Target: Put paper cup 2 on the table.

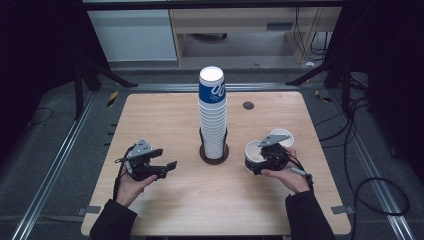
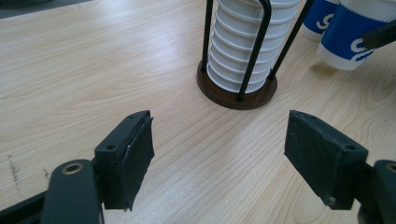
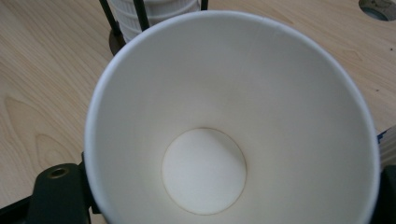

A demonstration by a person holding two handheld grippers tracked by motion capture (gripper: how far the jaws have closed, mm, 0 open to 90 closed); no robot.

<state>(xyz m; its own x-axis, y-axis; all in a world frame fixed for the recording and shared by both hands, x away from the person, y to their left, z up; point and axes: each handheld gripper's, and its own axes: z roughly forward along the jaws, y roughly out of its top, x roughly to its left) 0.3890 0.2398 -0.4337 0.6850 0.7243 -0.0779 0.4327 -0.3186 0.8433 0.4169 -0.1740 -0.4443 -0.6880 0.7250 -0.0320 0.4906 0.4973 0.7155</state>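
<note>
A tall stack of white ribbed paper cups [image 1: 212, 117], the top one with a blue band, stands in a black wire holder on a round dark base [image 2: 236, 95] at the table's middle. My left gripper [image 1: 167, 167] hovers left of it, open, with nothing between its pads [image 2: 130, 154]. Right of the stack, my right gripper [image 1: 260, 162] is shut on a blue-and-white paper cup [image 1: 251, 150], held upright low over the table. Its white inside [image 3: 233, 116] faces the right gripper view. A second cup [image 1: 282, 136] stands just behind it.
The light wooden table [image 1: 165, 115] has a small round grommet [image 1: 248, 105] behind the stack. Metal rails, stand legs and cables [image 1: 370, 185] lie on the dark floor around it. A pale cabinet [image 1: 132, 35] stands at the back.
</note>
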